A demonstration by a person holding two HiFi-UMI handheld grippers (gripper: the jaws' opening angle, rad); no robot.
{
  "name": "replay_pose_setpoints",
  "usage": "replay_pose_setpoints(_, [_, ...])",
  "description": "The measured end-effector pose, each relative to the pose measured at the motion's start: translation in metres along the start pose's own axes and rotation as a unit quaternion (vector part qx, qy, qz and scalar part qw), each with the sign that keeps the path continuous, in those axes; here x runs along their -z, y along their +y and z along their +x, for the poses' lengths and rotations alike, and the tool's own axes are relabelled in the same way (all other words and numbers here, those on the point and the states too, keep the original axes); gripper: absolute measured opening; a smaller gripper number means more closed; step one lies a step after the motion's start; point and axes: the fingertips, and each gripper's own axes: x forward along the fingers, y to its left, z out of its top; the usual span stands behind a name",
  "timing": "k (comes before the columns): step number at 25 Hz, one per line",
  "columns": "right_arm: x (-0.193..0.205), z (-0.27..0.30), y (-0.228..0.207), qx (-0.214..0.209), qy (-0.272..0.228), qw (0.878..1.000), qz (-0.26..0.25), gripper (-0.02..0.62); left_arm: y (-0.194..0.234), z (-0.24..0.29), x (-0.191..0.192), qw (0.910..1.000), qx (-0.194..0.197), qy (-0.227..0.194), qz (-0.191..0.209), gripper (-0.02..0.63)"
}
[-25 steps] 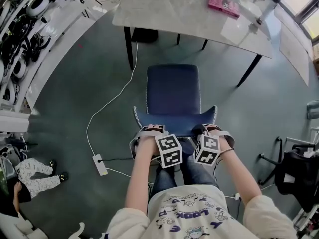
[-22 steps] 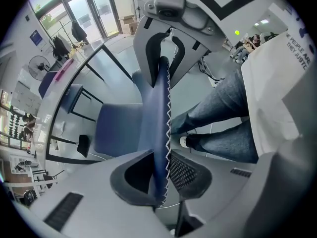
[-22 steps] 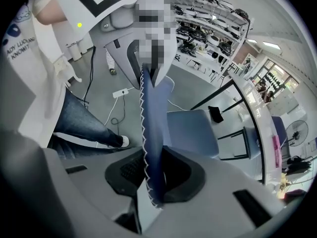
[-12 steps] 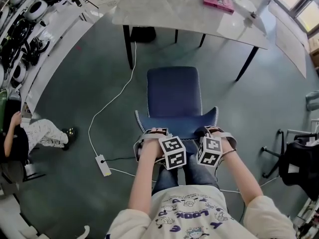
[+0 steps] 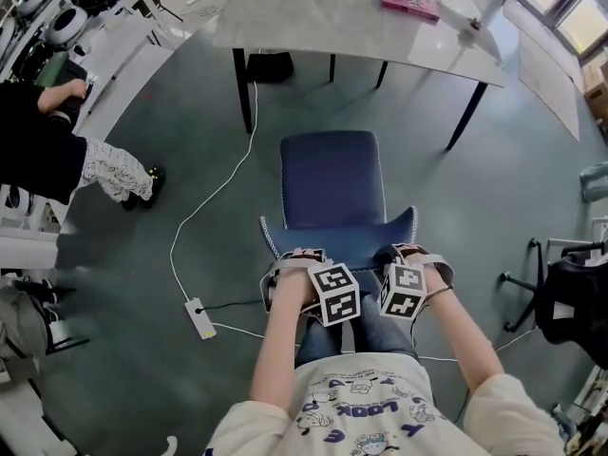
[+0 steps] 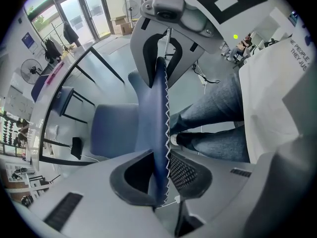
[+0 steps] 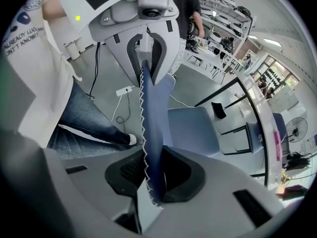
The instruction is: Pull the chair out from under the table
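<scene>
- The chair [image 5: 332, 183] stands on your side of the table [image 5: 313, 17], its seat fully out from beneath the tabletop.
- Its backrest [image 5: 337, 231] is the part farthest from the table and lies parallel to the table's near edge.
- Your left gripper [image 5: 298, 256] and right gripper [image 5: 406, 253] each pinch the backrest's top edge, jaws narrow, about equally far from the table; I judge a pull should run straight away from it.

- Shirt [image 5: 366, 414], head view: "LOOK" is printed upside down; the other lines are too small to be read.
- Left gripper view, same shirt: "PEOPLE" and "THEY" are made out, with the line ends cut off.
- Right gripper view: "READY" and "KNOW?" are read.
- Coded black-and-white squares, no letters, are noted on left gripper [image 6: 162, 182] and right gripper [image 7: 151, 175].
</scene>
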Motion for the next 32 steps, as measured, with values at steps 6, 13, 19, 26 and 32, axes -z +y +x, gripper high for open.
replay_pose_setpoints(6, [-0.002,-0.003,0.018,-0.004,0.005,1.000,0.002,0.077,-0.018,-0.002,0.004,1.0000,0.006,-0.001,0.005,0.092])
replay_pose_setpoints(13, [0.000,-0.003,0.033,-0.003,0.013,1.000,-0.001,0.075,-0.033,0.000,0.005,1.0000,0.008,-0.001,0.005,0.094])
replay_pose_setpoints(19, [0.001,-0.005,0.047,-0.009,0.016,1.000,-0.007,0.076,-0.047,-0.001,0.006,0.9999,0.012,-0.005,0.004,0.095])
replay_pose_setpoints(26, [-0.001,-0.006,0.051,-0.009,0.017,1.000,-0.004,0.078,-0.049,-0.002,0.007,0.9996,0.022,-0.016,-0.006,0.101])
replay_pose_setpoints(32, [-0.002,-0.005,0.051,-0.006,0.014,1.000,0.002,0.091,-0.048,-0.003,0.009,0.9992,0.024,-0.028,-0.015,0.121])
